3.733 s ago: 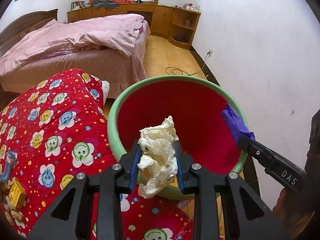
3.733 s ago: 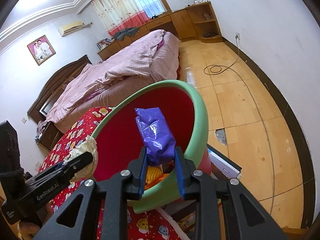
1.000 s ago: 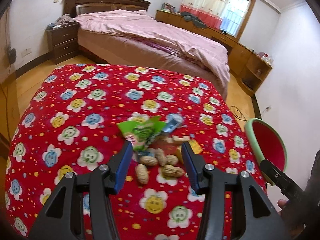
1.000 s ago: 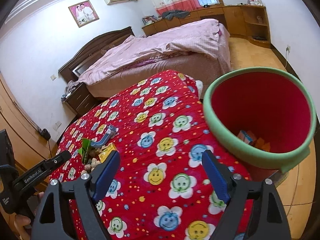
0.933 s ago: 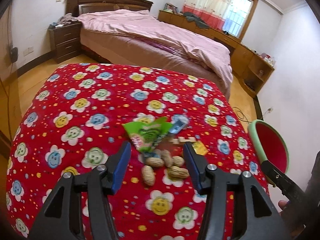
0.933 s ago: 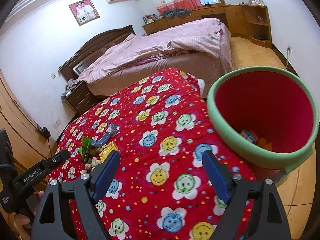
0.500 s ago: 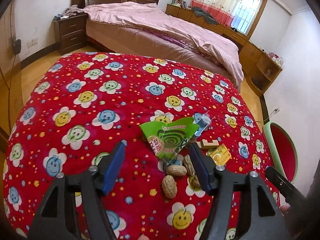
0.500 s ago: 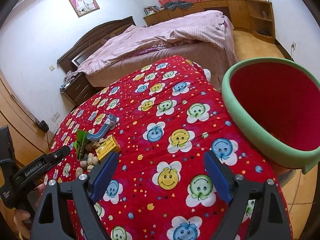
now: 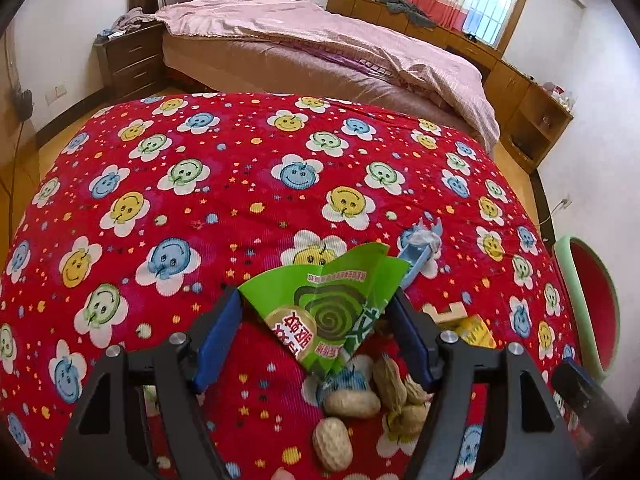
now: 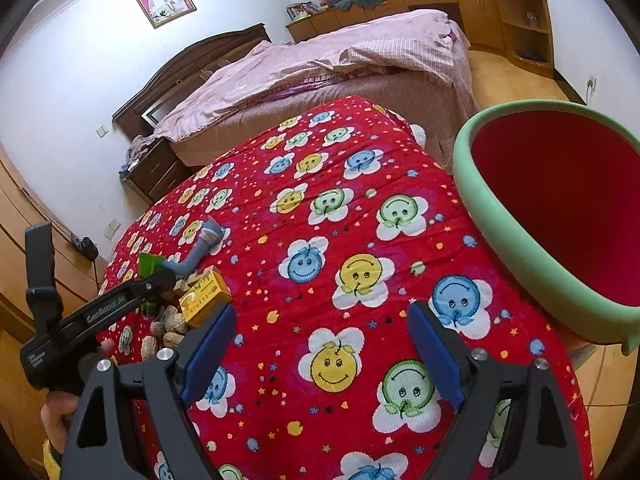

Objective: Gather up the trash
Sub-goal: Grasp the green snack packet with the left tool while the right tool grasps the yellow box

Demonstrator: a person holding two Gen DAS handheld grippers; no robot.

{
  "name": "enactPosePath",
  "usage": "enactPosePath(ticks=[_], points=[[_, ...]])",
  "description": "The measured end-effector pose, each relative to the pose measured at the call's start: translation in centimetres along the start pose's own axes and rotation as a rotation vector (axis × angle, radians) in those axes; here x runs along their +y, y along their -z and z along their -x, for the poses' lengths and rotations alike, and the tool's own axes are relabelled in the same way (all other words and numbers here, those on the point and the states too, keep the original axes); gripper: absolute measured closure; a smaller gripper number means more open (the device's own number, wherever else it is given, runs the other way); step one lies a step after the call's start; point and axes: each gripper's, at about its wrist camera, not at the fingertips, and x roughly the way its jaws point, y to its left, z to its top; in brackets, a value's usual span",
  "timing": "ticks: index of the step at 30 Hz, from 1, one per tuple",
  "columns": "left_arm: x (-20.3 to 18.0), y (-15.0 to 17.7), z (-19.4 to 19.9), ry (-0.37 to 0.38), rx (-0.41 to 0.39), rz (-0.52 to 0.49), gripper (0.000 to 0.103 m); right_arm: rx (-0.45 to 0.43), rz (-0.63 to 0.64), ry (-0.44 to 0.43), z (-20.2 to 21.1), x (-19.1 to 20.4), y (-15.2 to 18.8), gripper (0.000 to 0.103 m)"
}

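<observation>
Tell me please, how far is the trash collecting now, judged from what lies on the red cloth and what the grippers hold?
Done: nothing here shows it; the bin's inside shows only red wall. In hand: the left gripper, jaws opening, frames the green wrapper without gripping it. The right gripper is open over bare cloth. Left: wrapper, peanuts, yellow box, blue-grey piece, all on the cloth.

Count, items on red smiley-print cloth (image 9: 248,184):
- green snack wrapper (image 9: 328,312): one
- peanuts in shell (image 9: 352,402): at least five visible, some partly hidden
- yellow carton (image 10: 205,294): one
- blue-grey tube (image 10: 200,246): one
- small wooden block (image 9: 446,313): one
- red bin with green rim (image 10: 500,236): one
</observation>
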Motion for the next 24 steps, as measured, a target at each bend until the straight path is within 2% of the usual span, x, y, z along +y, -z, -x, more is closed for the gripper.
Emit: enactPosePath(ticks=[6,8,13,21,24], points=[[0.6,-0.1,-0.1,0.014,-0.013,0.039,0.032,0.003,0.002,0.000,-0.1,-0.1,0.1,0.014],[0.9,-0.1,0.0,0.012,-0.017,0.041,0.043,0.004,0.002,0.001,-0.2,-0.1,0.1,0.014],[1.8,0.0,0.7,0.030,-0.025,0.060,0.056,0.006,0.008,-0.005,-0.2,0.2,0.1,0.014],[2.7,0.6,3.7,0.053,-0.076,0.066,0.059,0.010,0.056,-0.024,-0.2,2.3,0.0,0.014],[3.3,0.9,4.7,0.041,-0.087,0.074,0.059,0.016,0.090,-0.035,-0.5,3.5,0.0,0.014]])
